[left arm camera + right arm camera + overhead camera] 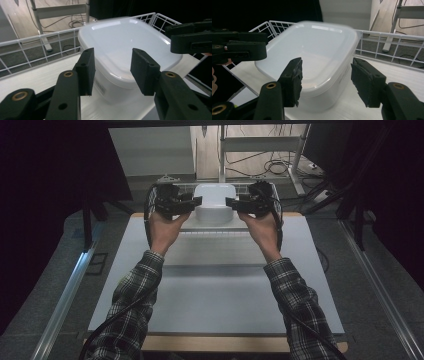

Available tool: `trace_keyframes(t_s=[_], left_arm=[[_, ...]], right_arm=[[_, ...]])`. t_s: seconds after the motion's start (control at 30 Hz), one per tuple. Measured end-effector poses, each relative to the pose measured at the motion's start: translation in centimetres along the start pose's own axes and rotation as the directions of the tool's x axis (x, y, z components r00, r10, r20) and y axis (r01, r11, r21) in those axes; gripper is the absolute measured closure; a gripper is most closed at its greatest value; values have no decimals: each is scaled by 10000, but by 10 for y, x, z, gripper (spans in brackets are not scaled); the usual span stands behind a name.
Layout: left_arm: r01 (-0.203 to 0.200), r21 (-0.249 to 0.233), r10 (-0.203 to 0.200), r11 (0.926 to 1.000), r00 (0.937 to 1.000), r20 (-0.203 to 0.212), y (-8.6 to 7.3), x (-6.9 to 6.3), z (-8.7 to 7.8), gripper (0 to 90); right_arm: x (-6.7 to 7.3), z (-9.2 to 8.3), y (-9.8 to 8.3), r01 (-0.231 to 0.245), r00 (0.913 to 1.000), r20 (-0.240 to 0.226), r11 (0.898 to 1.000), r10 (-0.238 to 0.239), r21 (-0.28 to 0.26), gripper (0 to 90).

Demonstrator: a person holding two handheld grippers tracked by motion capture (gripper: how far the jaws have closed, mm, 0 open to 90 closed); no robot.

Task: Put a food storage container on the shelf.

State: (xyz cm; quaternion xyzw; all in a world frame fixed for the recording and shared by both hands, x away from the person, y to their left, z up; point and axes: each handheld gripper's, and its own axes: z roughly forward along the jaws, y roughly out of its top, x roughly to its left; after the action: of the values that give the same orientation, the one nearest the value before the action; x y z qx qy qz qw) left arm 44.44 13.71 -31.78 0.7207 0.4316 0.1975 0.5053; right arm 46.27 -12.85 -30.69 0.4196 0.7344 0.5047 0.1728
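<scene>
Here, a lidded white tub sits in a wire basket on a white table in a dark, cable-strewn room; the left gripper and the right gripper flank it, jaws parted, gripping nothing.

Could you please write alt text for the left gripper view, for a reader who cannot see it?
A white lidded plastic container sits in a white wire basket, with the left gripper just before it, its black jaws open and apart from it. The right gripper reaches in from the right edge.

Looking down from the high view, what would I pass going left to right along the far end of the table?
Left gripper → white lidded container sitting in the white wire basket → right gripper.
</scene>
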Motion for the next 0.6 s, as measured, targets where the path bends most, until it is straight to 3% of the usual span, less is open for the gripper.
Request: trace_keyframes(t_s=[0.1, 0.23, 0.6], left_arm=[[-97, -76, 96, 9999, 9999, -96, 1, 0, -1, 500], [-87, -328, 90, 9994, 9999, 105, 3, 0, -10, 445], [-441, -315, 475, 9985, 9921, 1165, -22, -10, -32, 249]], right_arm=[[0, -1, 1, 130, 9999, 114, 9999, -130, 30, 410], [-2, -5, 1, 257, 9997, -29, 9997, -257, -12, 366], [6, -24, -12, 679, 9943, -818, 9976, -688, -139, 221]])
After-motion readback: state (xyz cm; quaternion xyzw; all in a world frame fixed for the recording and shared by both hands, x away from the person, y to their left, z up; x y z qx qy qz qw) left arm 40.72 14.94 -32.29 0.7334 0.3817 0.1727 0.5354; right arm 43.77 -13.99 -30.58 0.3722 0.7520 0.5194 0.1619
